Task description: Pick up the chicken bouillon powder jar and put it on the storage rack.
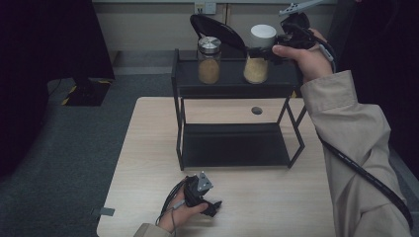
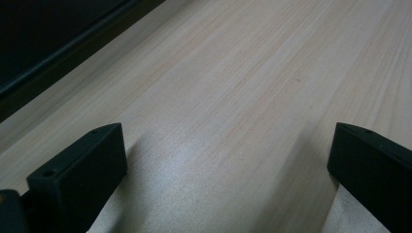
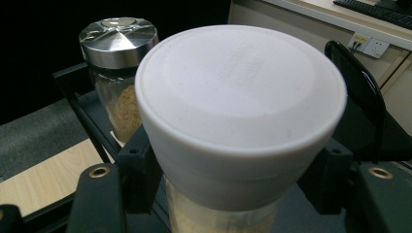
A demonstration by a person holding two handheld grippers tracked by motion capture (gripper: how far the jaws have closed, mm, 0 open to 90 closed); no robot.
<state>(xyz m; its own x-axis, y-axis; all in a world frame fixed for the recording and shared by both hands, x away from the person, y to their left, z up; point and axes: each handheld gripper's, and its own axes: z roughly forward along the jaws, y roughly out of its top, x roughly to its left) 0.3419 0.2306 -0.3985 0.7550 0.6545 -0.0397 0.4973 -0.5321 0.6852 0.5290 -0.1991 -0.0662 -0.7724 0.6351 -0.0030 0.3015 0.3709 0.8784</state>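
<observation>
A glass jar with a white lid (image 1: 258,52) and tan powder inside stands at the right of the black rack's top shelf (image 1: 232,79). My right gripper (image 1: 264,53) is shut on it just under the lid; in the right gripper view the white-lidded jar (image 3: 240,111) sits between the two jaws. A second jar with a metal lid (image 1: 209,60) (image 3: 118,73) stands to its left on the same shelf. Low at the near table edge my left gripper (image 1: 213,207) rests open, with bare wood (image 2: 228,121) between its jaws.
The two-tier black rack (image 1: 232,145) stands mid-table with its lower shelf bare. A black chair back (image 1: 217,27) rises behind the rack. A small round hole (image 1: 256,110) marks the table (image 1: 148,148) under the top shelf. Grey carpet lies left of the table.
</observation>
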